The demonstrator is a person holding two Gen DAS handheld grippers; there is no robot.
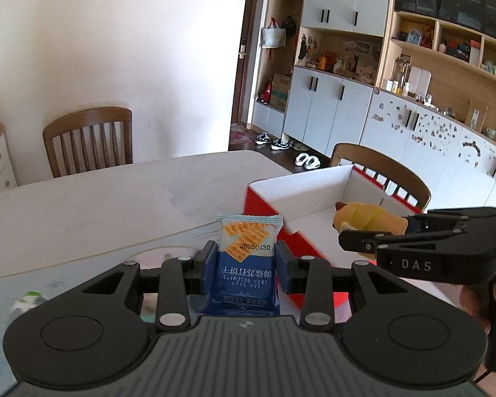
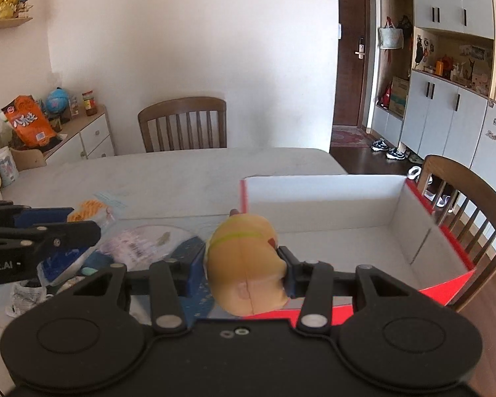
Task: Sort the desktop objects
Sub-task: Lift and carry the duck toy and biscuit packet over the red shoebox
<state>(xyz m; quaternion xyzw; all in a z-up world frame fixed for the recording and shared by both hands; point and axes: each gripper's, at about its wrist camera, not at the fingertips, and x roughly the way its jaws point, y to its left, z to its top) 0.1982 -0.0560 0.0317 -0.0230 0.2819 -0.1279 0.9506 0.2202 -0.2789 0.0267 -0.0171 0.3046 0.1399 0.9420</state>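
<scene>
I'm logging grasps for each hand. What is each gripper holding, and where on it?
Left gripper: blue soda biscuit packet, pinched across its side edges. Right gripper: yellow squishy toy, squeezed across its sides.

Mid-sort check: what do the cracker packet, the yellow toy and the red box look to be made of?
Cracker packet: thin printed plastic film, slightly glossy, with a crimped top seam.
Yellow toy: smooth matte soft plastic or rubber, judging by its rounded moulded shape and seam line; I cannot tell which.
Red box: likely cardboard, red outside, matte white inside, with flat folded walls and a crease.

Both wrist views look down-forward, sharing the red box [image 1: 314, 195] [image 2: 330, 198].
</scene>
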